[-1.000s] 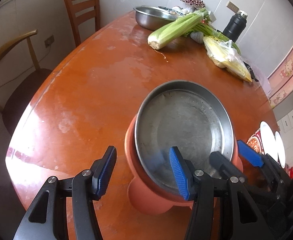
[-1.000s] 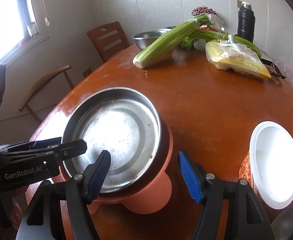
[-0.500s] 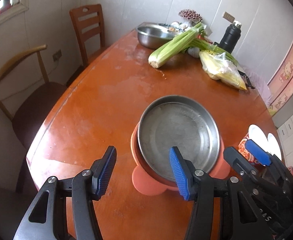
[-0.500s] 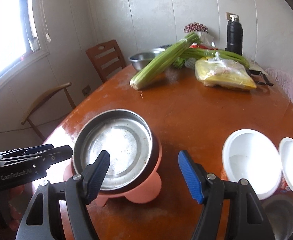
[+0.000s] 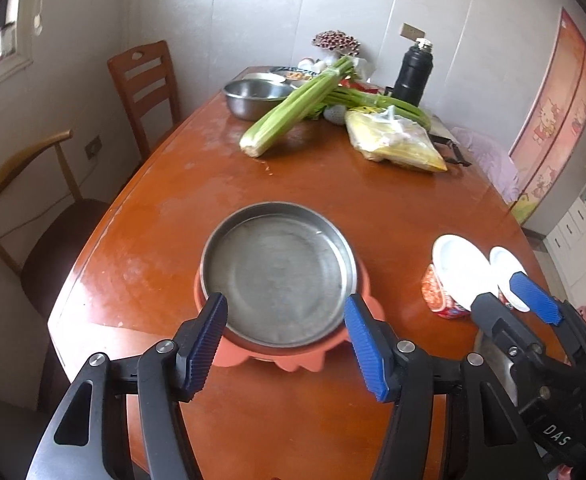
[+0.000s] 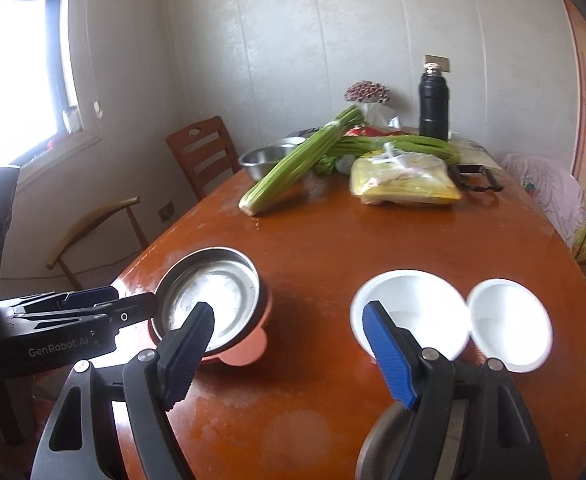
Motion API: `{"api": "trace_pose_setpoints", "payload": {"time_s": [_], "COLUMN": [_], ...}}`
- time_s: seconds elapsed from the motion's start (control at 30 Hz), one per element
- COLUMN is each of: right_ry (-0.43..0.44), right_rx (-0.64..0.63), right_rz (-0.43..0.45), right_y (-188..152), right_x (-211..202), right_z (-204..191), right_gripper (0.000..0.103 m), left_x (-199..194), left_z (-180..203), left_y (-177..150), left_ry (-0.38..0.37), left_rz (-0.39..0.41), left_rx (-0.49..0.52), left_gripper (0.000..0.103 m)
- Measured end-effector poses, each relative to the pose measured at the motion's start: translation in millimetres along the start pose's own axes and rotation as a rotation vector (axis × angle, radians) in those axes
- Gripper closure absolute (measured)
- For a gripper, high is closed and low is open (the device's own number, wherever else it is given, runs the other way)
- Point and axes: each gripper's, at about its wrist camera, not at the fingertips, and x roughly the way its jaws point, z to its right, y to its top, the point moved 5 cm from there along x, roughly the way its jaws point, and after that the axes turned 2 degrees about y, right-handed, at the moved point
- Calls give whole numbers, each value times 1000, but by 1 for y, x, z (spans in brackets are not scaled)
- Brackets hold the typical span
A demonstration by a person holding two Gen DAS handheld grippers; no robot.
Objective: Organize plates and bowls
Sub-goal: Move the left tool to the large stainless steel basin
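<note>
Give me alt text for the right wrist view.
A steel pan sits nested in an orange bowl on a wooden table, two white bowls to its right. The right tongs are opening, empty, in front; the left tongs enter from the left.

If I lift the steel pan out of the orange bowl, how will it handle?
The steel pan looks rigid and probably light, being thin-walled. Its smooth, shiny rim may slip between fingers. It only sits loosely nested in the orange bowl, so it should lift free, though the bowl could shift.
</note>
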Motion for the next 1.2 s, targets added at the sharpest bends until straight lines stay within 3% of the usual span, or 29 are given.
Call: {"api": "trace_pose_setpoints", "payload": {"time_s": [0.37, 0.67, 0.97, 1.2], "right_ry": [-91, -220, -255, -253], "right_rx": [45, 41, 90, 121], "right_rz": [63, 108, 30, -49], "right_y": [1, -4, -29, -57], "right_x": [-52, -87, -102, -94], "right_z": [52, 94, 140, 158], "right_gripper": [26, 26, 26, 26], "left_x": [-17, -22, -5, 22], "left_z": [54, 101, 158, 185], "left_y": [-3, -6, -27, -55], "left_ry": [-35, -80, -201, -221], "left_rz": [10, 11, -76, -169], "left_rx": [81, 147, 232, 295], "left_gripper": [40, 40, 40, 40]}}
